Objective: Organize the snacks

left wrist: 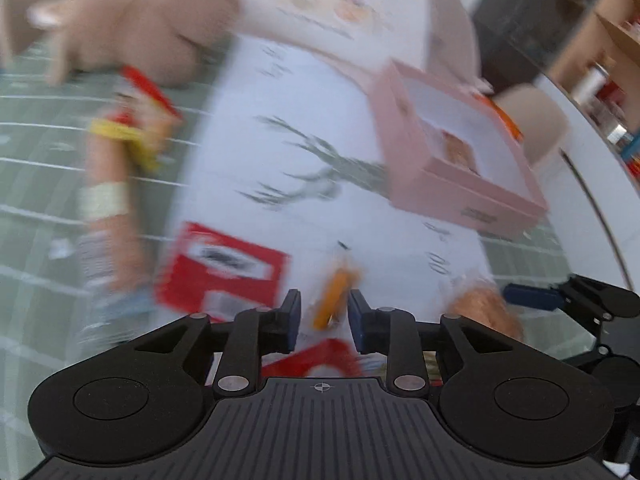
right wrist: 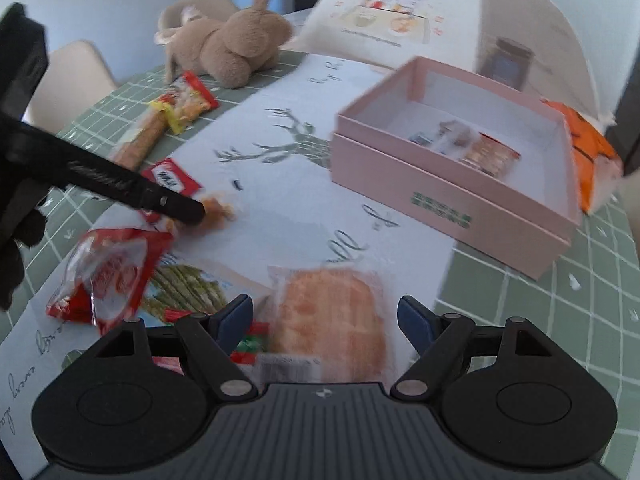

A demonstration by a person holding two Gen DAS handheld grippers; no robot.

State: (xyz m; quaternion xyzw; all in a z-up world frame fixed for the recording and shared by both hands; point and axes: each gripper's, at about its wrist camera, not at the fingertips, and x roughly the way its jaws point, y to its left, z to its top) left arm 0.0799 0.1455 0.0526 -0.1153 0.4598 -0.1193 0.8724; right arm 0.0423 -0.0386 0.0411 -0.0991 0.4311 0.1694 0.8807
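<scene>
The left tool (left wrist: pixel 323 312) has its jaws drawn almost together on a small orange snack packet (left wrist: pixel 334 300), which sits between the pads; this view is smeared, so how firm the grip is stays a judgement, though it looks pinched. Left of that tool lie a red packet (left wrist: pixel 220 268) and a long wrapped stick (left wrist: pixel 106 208). Ahead and to its right stands the pink box (left wrist: pixel 452 152), lid off, with a few snacks already inside.

The right tool (right wrist: pixel 325 320) stands wide open, holding nothing, with a clear-wrapped orange cake (right wrist: pixel 330 320) lying between its fingers on the table (right wrist: pixel 540 312). Left of it is a crumpled red bag (right wrist: pixel 108 276); ahead and right, the box.

The step in hand looks like picking up: the left must lift and carry its packet over the box rim, while the right must lower and close on the cake.
</scene>
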